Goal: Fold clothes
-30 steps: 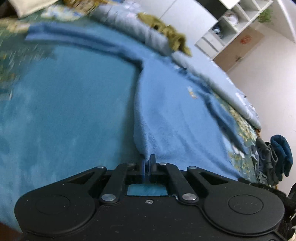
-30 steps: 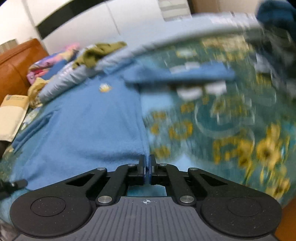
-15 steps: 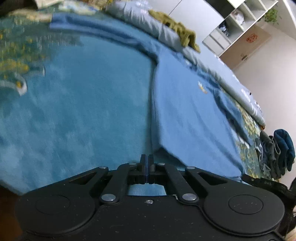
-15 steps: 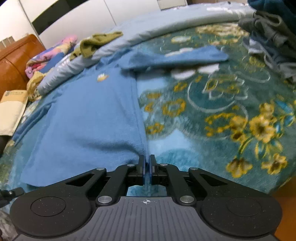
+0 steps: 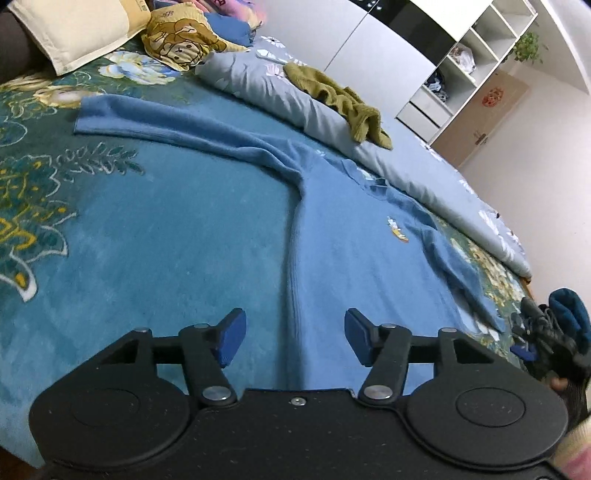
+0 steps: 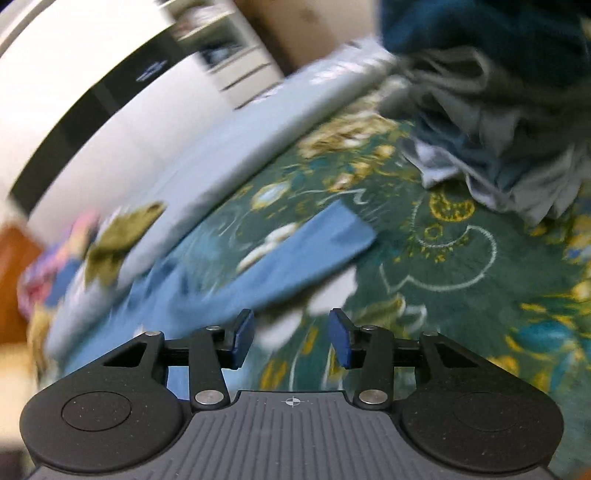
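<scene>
A blue long-sleeved sweater (image 5: 354, 258) lies spread flat on the teal flowered blanket (image 5: 147, 236), one sleeve stretched to the far left. My left gripper (image 5: 291, 341) hovers over its lower left edge; its jaws are opening and nothing is between the blue pads. In the blurred right wrist view, the sweater's other sleeve (image 6: 314, 251) reaches onto the blanket ahead. My right gripper (image 6: 291, 341) sits just short of that sleeve, its jaws opening with nothing between them. At the left wrist view's right edge, the other gripper (image 5: 535, 343) shows partly.
A pile of crumpled clothes (image 6: 498, 122) lies at the right, dark teal on top. A rolled pale blue quilt (image 5: 369, 147) with an olive garment (image 5: 343, 99) on it runs behind the sweater. Pillows (image 5: 74, 33) are at the far left. White shelves (image 5: 461, 66) stand beyond.
Both grippers were shut on the sweater's lower hem corners and have let go and opened. The right gripper has swung right toward the sleeve and the clothes pile; the left one rose a little.
</scene>
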`<state>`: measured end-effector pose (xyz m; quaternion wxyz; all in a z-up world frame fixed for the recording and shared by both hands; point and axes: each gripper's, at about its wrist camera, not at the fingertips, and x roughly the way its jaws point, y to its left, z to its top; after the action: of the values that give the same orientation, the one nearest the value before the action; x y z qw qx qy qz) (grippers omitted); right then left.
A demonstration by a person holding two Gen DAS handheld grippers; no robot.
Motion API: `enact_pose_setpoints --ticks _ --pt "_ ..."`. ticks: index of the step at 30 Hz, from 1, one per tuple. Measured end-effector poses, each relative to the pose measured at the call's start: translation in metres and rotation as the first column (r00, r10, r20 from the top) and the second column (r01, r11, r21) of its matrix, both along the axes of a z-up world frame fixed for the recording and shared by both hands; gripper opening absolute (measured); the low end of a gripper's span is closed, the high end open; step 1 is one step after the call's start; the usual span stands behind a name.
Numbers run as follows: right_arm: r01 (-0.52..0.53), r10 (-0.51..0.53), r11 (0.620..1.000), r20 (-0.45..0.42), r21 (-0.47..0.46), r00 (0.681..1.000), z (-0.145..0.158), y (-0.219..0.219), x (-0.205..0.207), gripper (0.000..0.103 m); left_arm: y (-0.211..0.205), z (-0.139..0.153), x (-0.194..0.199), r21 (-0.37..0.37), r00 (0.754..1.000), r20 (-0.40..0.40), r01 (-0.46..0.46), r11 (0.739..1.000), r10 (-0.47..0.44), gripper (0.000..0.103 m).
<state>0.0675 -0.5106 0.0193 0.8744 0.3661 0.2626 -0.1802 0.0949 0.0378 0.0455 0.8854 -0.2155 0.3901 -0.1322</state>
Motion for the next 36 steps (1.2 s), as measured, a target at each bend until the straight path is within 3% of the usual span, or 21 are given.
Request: enact_pose_setpoints --ticks 3,9,11,12,16,20,24,27,29,33,36 --pt "0.117 -0.116 0.990 -0.012 0.084 0.993 -0.016 -0.026 0.023 0.041 0.001 0.001 0.002 0.018 1.000 -0.009 -0.006 1.000 0.006 0.059" --pt "0.207 -0.208 0.972 0.004 0.108 0.978 -0.032 -0.032 0.050 0.039 0.003 -0.003 0.009 0.045 0.999 -0.024 -0.028 0.999 0.029 0.059" --pt "0.210 -0.212 0.970 0.009 0.120 0.977 -0.034 -0.035 0.057 0.007 0.006 -0.002 0.009 0.042 0.999 -0.020 -0.031 0.999 0.032 0.059" --pt "0.206 -0.208 0.970 0.004 0.131 0.978 -0.033 -0.037 0.060 0.002 0.007 -0.002 0.009 0.040 0.999 -0.018 -0.033 0.999 0.034 0.059" --pt "0.233 -0.238 0.971 0.132 0.052 0.962 0.007 -0.041 0.056 0.002 0.017 0.000 0.007 0.041 0.999 -0.007 -0.053 0.998 0.053 0.060" --pt "0.234 -0.199 0.968 0.297 -0.088 0.934 0.075 -0.052 0.050 0.002 0.028 -0.003 0.005 0.021 0.996 -0.016 -0.091 0.996 0.091 0.060" --pt "0.150 -0.056 0.957 0.353 -0.247 0.934 0.121 -0.030 0.062 0.002 0.033 -0.006 0.004 -0.021 0.993 -0.035 -0.115 0.993 0.114 0.060" --pt "0.038 0.105 0.927 0.355 -0.374 0.929 0.142 0.011 0.087 0.002 0.034 -0.005 0.003 -0.039 0.993 -0.036 -0.112 0.993 0.110 0.062" --pt "-0.066 0.236 0.897 0.348 -0.436 0.907 0.149 0.048 0.108 0.002 0.036 -0.003 0.000 -0.038 0.993 -0.031 -0.114 0.993 0.113 0.065" --pt "-0.362 0.548 0.760 0.231 -0.540 0.804 0.133 0.158 0.145 0.002 0.042 0.000 -0.005 -0.042 0.989 -0.031 -0.145 0.989 0.144 0.065" --pt "-0.562 0.716 0.619 0.101 -0.549 0.691 0.099 0.240 0.164 0.002 0.050 0.004 -0.009 -0.045 0.986 -0.032 -0.165 0.985 0.164 0.065"
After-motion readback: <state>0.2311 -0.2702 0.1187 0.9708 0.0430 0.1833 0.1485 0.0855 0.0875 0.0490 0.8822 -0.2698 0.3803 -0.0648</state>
